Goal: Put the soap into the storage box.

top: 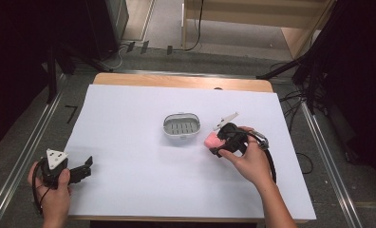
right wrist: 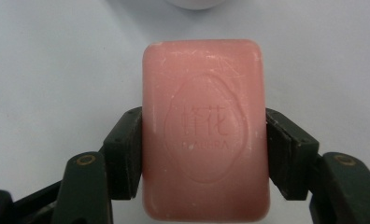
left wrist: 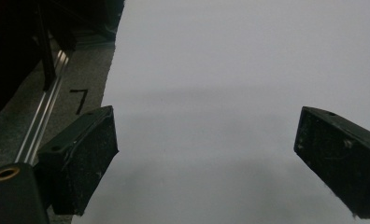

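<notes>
Clamping the pink soap bar (right wrist: 205, 130) by its long sides, your right gripper (right wrist: 205, 154) holds it just right of the soap dish (top: 181, 126) on the white table (top: 129, 156). Your left gripper (left wrist: 206, 154) rests wide apart, holding nothing, near the table's left corner.

High view sits above the near edge, looking forward and down over the whole table (top: 129, 123), fairly far off. Left gripper view rides low at the table's near left corner, facing across the bare sheet. Right gripper view is very close on the pink soap (right wrist: 205, 130); soap (top: 212, 140) shared with the high view.
</notes>
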{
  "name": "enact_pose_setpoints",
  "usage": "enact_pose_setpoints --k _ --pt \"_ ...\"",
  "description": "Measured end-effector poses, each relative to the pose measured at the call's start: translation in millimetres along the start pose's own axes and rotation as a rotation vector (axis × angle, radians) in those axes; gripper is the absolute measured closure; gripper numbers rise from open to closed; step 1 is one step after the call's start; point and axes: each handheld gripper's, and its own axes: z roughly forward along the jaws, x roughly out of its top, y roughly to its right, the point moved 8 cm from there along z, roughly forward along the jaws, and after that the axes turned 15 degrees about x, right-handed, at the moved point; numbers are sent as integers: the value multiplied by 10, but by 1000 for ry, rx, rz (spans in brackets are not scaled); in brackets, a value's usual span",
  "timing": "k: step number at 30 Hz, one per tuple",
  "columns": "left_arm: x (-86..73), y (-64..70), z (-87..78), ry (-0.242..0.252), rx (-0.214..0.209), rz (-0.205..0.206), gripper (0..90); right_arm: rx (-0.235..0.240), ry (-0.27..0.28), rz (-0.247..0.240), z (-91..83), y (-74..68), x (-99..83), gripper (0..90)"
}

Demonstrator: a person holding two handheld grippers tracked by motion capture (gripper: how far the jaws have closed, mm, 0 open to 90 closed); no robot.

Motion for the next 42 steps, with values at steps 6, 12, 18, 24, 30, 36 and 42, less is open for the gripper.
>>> enact_pose_setpoints --k 6,12,18,24,30,36,42 --pt "-1 5 4 -2 -2 4 65 11 1 -35 2 -35 64 383" --pt "-2 3 5 -4 -6 4 65 23 -7 -80 28 -61 146 383" --pt "-2 6 6 -5 -11 1 66 32 -17 -94 41 -98 176 383" --pt "-2 4 6 -6 -11 4 66 47 -5 -114 18 -152 237 383" --pt "-3 4 5 -8 -10 5 66 55 -1 -140 12 -191 308 383" --pt "-3 4 5 -8 -10 5 66 72 6 -163 6 -229 357 383" --pt "-3 5 5 -7 -9 5 66 75 9 -177 2 -248 399 383"
